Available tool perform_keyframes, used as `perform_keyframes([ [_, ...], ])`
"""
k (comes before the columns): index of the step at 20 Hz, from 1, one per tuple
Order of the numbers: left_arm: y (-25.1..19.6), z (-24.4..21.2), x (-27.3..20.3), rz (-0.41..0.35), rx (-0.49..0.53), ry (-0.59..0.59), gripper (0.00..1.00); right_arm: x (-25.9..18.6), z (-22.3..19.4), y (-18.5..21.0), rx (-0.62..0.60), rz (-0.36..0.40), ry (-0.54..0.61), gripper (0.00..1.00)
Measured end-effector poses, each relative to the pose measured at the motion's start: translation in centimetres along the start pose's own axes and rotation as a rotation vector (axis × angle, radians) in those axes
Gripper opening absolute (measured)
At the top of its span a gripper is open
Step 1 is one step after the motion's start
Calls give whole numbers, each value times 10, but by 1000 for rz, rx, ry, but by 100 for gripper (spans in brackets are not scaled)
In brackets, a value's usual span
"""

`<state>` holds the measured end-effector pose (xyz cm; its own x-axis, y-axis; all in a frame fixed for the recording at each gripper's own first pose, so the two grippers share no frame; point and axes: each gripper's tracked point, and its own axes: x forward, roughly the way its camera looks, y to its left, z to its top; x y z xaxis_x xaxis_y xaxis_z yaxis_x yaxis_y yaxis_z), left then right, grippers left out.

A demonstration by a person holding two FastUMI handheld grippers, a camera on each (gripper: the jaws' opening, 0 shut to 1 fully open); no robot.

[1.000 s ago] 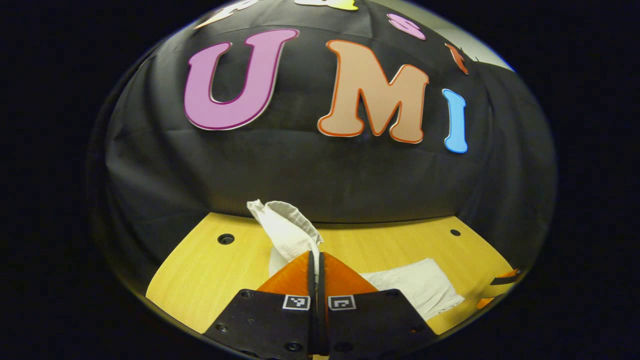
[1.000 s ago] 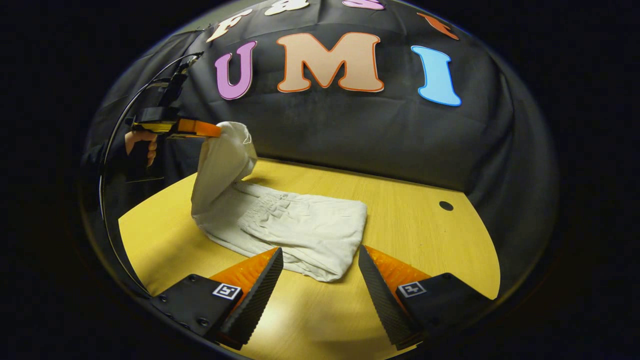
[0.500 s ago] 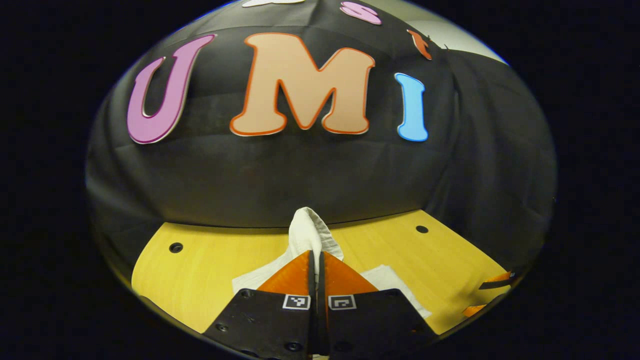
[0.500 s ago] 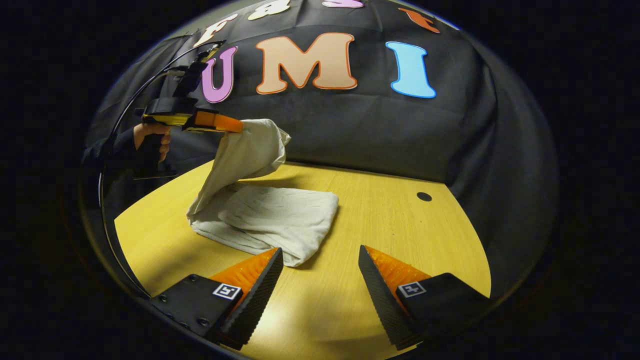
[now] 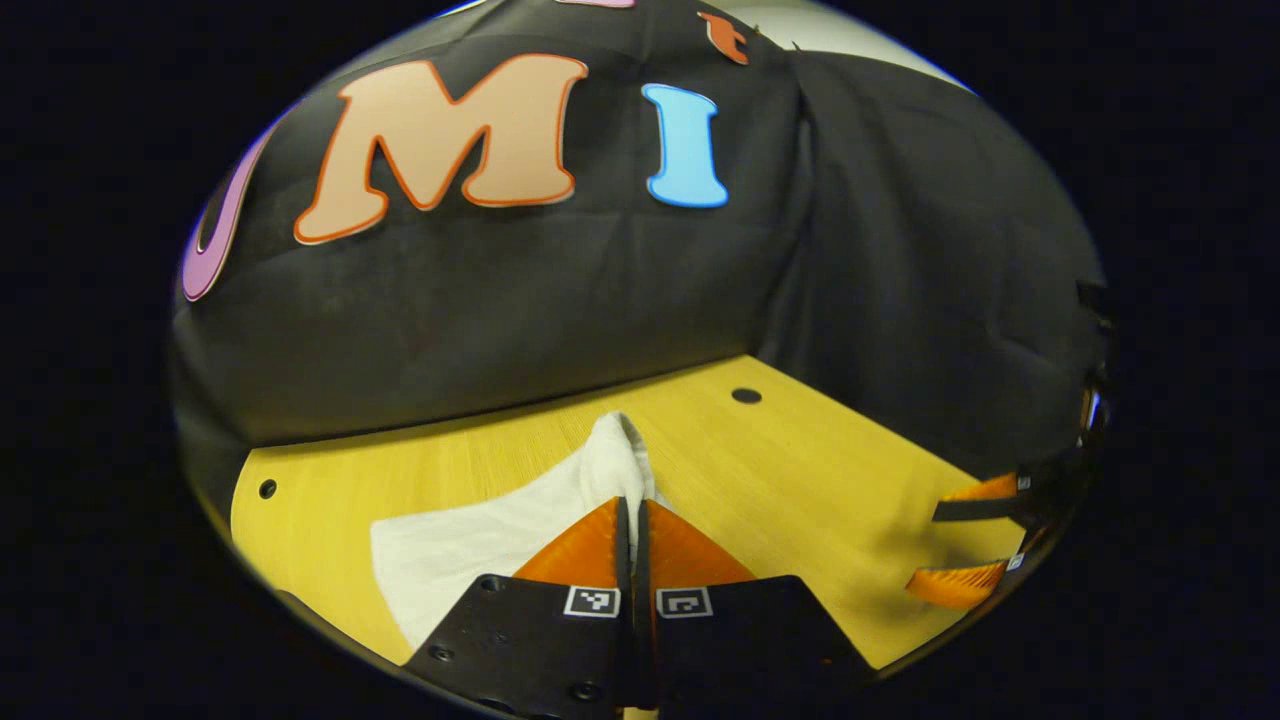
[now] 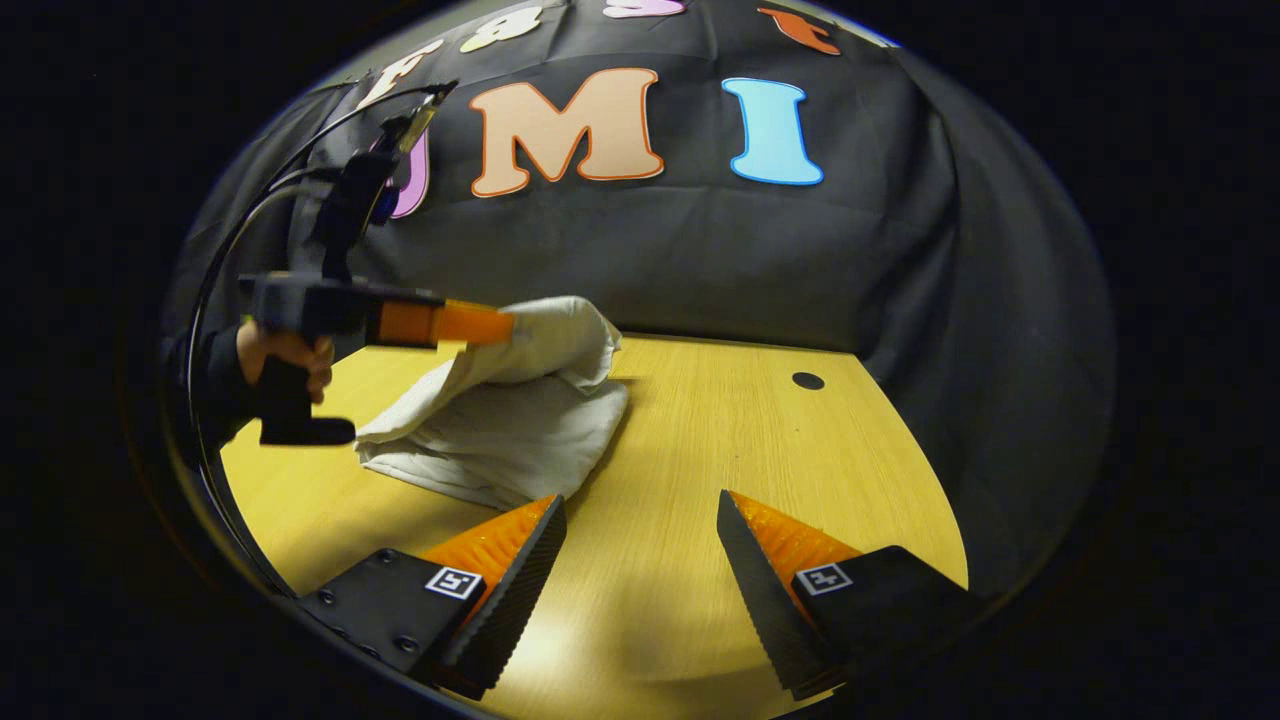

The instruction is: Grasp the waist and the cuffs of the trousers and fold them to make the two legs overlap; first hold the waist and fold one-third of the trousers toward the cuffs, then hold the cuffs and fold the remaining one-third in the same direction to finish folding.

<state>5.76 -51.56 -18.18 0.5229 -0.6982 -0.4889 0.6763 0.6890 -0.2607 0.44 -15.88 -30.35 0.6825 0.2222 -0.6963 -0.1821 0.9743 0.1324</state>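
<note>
The cream trousers point(image 6: 500, 425) lie folded on the yellow wooden table point(image 6: 700, 450). My left gripper point(image 5: 632, 505) is shut on one end of the cloth point(image 5: 615, 455), which bulges out past its tips. In the right gripper view that left gripper point(image 6: 505, 325) holds the end low over the folded pile, a hand point(image 6: 285, 350) on its handle. My right gripper point(image 6: 640, 510) hovers open over bare table, just right of the pile's near edge. In the left gripper view, my right gripper point(image 5: 975, 535) stands open at the far right.
The black cloth wall point(image 6: 700, 250) closes the back and right side of the table. Small round holes point(image 6: 807, 380) sit in the tabletop near the wall. A cable point(image 6: 230, 250) loops from the left gripper down the left side.
The left gripper has carried the held end rightward and down over the folded part, so the lifted flap now drapes low on the pile. The right gripper stays open.
</note>
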Motion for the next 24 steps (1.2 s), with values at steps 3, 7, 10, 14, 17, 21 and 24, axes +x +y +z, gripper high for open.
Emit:
perform_keyframes([
  [3, -19, -27, 10, -56, -20, 47, 2, 1, 5, -7, 13, 2, -16, 98],
  [7, -46, -55, 3, -112, -29, 104, 28, 7, 16, -11, 31, 12, -34, 98],
  [10, -40, -52, -21, -75, -22, 62, 80, 10, 34, -5, 63, 18, -76, 94],
  [14, 15, -18, -69, 114, -12, -68, 96, 13, 69, 14, 108, 22, -150, 92],
  [17, 74, 13, -109, 298, 53, -148, 96, 9, 104, 35, 111, 29, -227, 97],
  [21, 122, 31, -155, 415, 21, -180, 95, -4, 145, 59, 111, 30, -307, 97],
  [24, 157, 47, -185, 485, 18, -236, 95, -11, 175, 74, 68, 9, -383, 96],
])
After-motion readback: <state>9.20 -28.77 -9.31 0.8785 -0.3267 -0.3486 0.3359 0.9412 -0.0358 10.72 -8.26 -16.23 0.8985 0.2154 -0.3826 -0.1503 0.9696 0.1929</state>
